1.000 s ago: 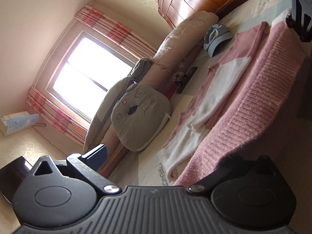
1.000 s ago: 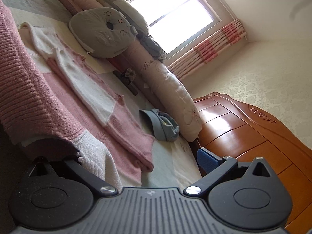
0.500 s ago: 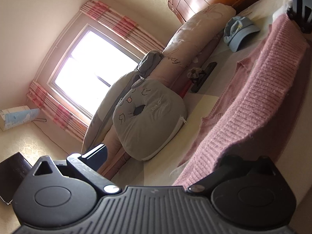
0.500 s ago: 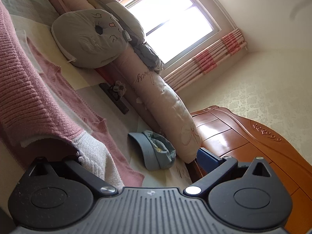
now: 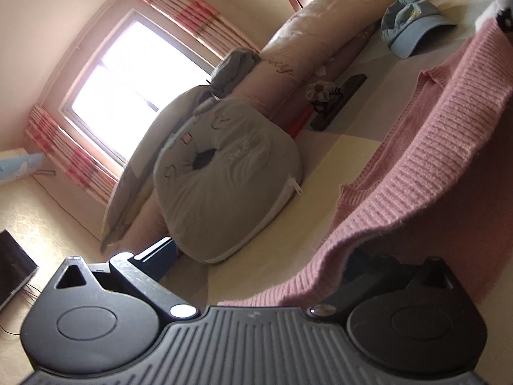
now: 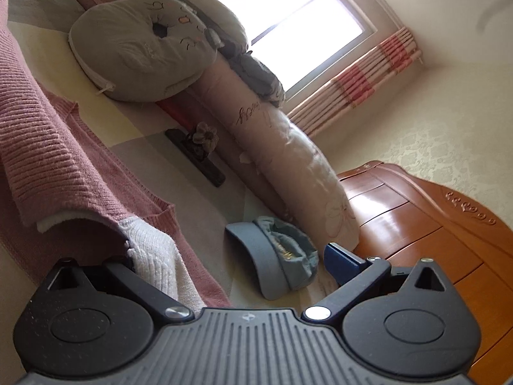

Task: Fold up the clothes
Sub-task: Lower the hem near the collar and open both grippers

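Jaws under ribbed pink sweater (image 5: 449, 147)

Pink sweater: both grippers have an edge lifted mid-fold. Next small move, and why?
Probably carry the held edge a little further across and lower it onto the flat part of the pink sweater. The left gripper and right gripper each seem to pinch the ribbed hem, which arches above the bed with the fold not yet laid down.
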The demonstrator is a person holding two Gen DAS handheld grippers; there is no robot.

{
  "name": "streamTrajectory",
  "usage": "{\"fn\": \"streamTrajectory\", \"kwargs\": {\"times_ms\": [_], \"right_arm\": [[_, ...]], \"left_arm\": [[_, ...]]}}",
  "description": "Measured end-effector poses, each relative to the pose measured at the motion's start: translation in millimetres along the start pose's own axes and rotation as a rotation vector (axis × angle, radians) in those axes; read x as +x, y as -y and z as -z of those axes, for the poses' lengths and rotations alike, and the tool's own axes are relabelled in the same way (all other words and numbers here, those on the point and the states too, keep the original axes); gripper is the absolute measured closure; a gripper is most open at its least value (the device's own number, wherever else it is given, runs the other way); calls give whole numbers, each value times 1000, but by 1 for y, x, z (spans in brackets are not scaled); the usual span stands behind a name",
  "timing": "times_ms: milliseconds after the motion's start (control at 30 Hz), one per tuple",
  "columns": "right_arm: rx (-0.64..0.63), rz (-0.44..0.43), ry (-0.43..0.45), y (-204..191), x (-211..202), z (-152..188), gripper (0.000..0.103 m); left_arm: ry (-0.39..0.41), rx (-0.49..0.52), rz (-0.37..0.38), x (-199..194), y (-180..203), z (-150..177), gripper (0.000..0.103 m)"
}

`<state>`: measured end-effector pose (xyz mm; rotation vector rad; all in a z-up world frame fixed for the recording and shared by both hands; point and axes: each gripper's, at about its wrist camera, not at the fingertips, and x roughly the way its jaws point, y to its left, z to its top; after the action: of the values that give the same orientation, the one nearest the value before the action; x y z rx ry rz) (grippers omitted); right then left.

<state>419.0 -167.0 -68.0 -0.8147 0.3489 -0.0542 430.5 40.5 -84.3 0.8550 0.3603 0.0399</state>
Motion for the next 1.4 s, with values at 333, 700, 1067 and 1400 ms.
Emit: {"fn": "streamTrajectory", "kwargs": {"times_ms": [333, 700, 1067, 1400], "right_arm": [[45, -203, -81, 14, 8, 10, 0], [407, -540, -224, 82, 63, 13, 0], [561, -654, -41, 145, 38, 4, 0], [467, -1069, -99, 119, 12, 20, 0]], "left_arm": [[-75, -87, 156, 10, -18, 10, 1], [-97, -166, 222, 39, -38, -14, 1], [-74, -231, 340, 32, -53, -30, 1], [-109, -363, 632, -13, -61, -2, 1]]}}
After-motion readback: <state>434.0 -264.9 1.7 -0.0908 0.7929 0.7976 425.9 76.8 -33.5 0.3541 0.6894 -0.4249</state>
